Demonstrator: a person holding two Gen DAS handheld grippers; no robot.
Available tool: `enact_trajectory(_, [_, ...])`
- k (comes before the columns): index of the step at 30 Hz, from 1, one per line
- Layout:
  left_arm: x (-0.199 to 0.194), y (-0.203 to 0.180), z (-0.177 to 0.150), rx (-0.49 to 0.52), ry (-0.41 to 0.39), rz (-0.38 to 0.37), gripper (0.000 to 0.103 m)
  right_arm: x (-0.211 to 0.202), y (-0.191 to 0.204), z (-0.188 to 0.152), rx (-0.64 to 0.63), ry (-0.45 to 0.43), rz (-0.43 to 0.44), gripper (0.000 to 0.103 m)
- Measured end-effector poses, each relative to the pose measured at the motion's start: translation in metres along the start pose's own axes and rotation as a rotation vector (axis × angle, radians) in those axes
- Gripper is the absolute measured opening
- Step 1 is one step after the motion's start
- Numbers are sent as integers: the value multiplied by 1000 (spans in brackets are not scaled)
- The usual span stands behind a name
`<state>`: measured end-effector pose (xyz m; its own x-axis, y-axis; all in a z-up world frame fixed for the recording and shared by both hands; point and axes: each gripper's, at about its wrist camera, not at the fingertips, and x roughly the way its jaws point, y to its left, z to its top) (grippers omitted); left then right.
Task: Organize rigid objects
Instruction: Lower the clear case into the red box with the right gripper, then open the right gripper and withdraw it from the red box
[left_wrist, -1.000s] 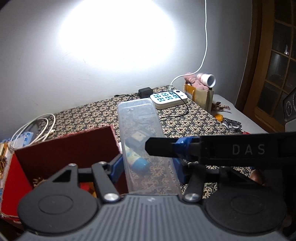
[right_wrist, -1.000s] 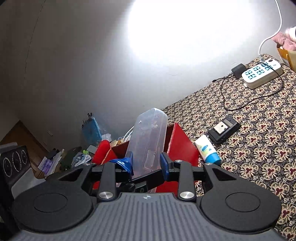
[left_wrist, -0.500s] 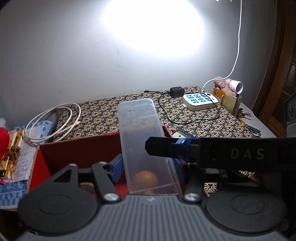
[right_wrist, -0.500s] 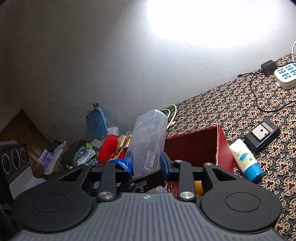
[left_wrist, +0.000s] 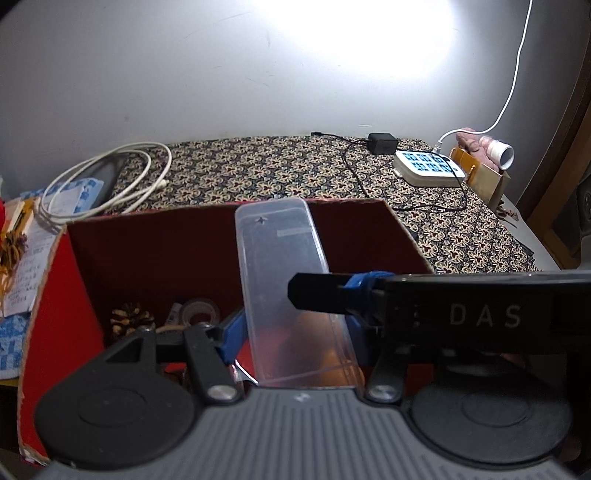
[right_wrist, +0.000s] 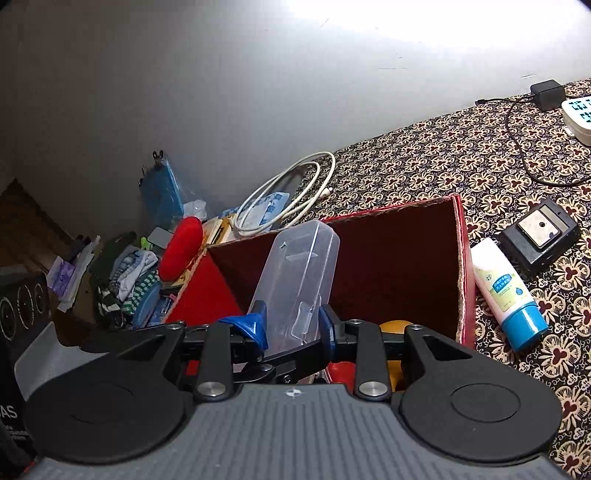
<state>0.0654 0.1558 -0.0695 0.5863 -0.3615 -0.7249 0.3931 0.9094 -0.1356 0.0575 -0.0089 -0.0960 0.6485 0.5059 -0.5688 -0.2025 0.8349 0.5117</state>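
Note:
Both grippers are shut on one long clear plastic box (left_wrist: 284, 280), which also shows in the right wrist view (right_wrist: 299, 280). My left gripper (left_wrist: 295, 332) holds its near end; my right gripper (right_wrist: 291, 325) clamps it from the other side, and its finger crosses the left wrist view (left_wrist: 332, 295). The box hangs over the open red cardboard box (left_wrist: 155, 236), seen in the right wrist view too (right_wrist: 461, 258). Inside the red box lie a pine cone (left_wrist: 131, 317), a tape roll (left_wrist: 199, 308) and an orange ball (right_wrist: 395, 326).
On the patterned cloth to the right of the red box lie a white tube with a blue cap (right_wrist: 509, 295) and a black device (right_wrist: 539, 236). A white power strip (left_wrist: 428, 170), a black adapter (left_wrist: 382, 142) and coiled white cable (left_wrist: 107, 184) sit farther back. Clutter (right_wrist: 122, 273) lies left.
Both grippers carried the clear box leftward from above the cloth to over the red box's opening. The tube and black device are now off to the right.

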Motion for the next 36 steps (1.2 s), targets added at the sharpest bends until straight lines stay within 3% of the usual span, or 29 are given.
enact_trajectory(12, [17,10,-5,-33,53,8,54,19,-7,-2,13,67,-34,13])
enact_trajectory(19, [21,12,-8,-45,78,40,58,13,-10,-2,30,38,-34,13])
enact_trajectory(36, [7,0,-9,-36,71,139,70,-16,-1,-7,-12,-63,-132,15])
